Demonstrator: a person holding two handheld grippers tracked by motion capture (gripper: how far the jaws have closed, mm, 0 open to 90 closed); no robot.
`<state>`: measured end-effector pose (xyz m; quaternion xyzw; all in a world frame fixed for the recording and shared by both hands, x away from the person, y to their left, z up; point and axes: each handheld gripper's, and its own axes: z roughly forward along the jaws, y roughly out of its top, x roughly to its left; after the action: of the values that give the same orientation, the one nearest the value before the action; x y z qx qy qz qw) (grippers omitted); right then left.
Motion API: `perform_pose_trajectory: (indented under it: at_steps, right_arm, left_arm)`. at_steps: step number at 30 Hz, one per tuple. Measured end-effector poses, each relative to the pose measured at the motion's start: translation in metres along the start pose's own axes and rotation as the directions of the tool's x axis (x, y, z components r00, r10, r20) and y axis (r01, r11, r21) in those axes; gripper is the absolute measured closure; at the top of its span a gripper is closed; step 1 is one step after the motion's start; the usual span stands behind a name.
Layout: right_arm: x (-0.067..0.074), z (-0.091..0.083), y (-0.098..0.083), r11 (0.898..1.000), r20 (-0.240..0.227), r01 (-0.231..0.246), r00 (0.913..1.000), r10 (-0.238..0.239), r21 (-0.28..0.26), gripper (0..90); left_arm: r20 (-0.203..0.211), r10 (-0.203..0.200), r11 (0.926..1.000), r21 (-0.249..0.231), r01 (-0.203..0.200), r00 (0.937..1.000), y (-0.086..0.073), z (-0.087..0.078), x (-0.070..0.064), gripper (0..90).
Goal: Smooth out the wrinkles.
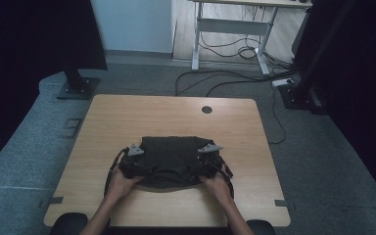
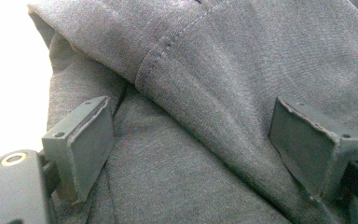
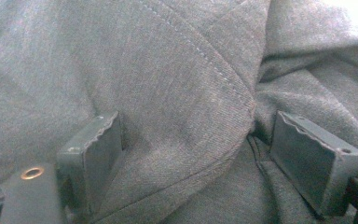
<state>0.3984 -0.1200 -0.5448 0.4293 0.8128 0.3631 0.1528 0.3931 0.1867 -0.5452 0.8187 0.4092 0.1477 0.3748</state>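
both grippers (image 1: 171, 159) open over dark garment (image 1: 169, 154)

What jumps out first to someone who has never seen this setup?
A dark grey garment lies folded in the middle of the wooden table, nearer the person's edge. Two hands press in on it from either side, each with a gripper: the left gripper and the right gripper. Up close, both stand with jaws wide apart over the stitched cloth.
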Motion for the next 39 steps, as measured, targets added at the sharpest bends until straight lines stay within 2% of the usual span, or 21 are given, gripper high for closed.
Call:
perform_pose_trajectory:
  at_steps: [13,22,27,30,32,36,39]
  right_arm:
    - [-0.03,0.026,0.023,0.999,0.023,-0.025,0.9994,0.026,-0.043,16.9]
    - [-0.037,0.028,0.021,0.995,-0.005,-0.04,0.9992,0.04,-0.087,16.6]
    - [-0.038,0.025,0.025,0.994,-0.026,-0.074,0.9971,0.072,-0.075,16.1]
    - [-0.037,0.02,0.028,0.994,-0.043,-0.08,0.9961,0.077,-0.075,15.7]
    - [-0.036,0.015,0.031,0.994,-0.048,-0.069,0.9967,0.066,-0.085,15.2]
    - [-0.032,0.001,0.035,0.993,-0.06,-0.05,0.9973,0.044,-0.104,14.4]
    - [-0.032,-0.012,0.036,0.993,-0.05,-0.03,0.9984,0.025,-0.111,14.4]
  left_arm:
    - [0.007,-0.011,0.9999,0.0,0.011,0.9999,0.031,0.03,0.029,14.5]
    - [0.019,-0.023,0.9997,-0.008,0.024,0.9995,0.033,0.032,0.032,14.0]
    - [0.02,-0.027,0.9994,-0.022,0.028,0.9994,0.032,0.03,0.032,14.1]
    - [-0.001,-0.026,0.9994,-0.025,0.026,0.9997,0.037,0.024,0.029,14.3]
    - [-0.006,-0.04,0.9983,-0.042,0.04,0.9992,0.041,0.016,0.026,14.4]
    - [0.049,-0.064,0.9943,-0.082,0.068,0.9968,0.044,-0.005,0.018,14.1]
    - [0.06,-0.048,0.9938,-0.097,0.054,0.997,0.041,-0.026,0.01,13.5]
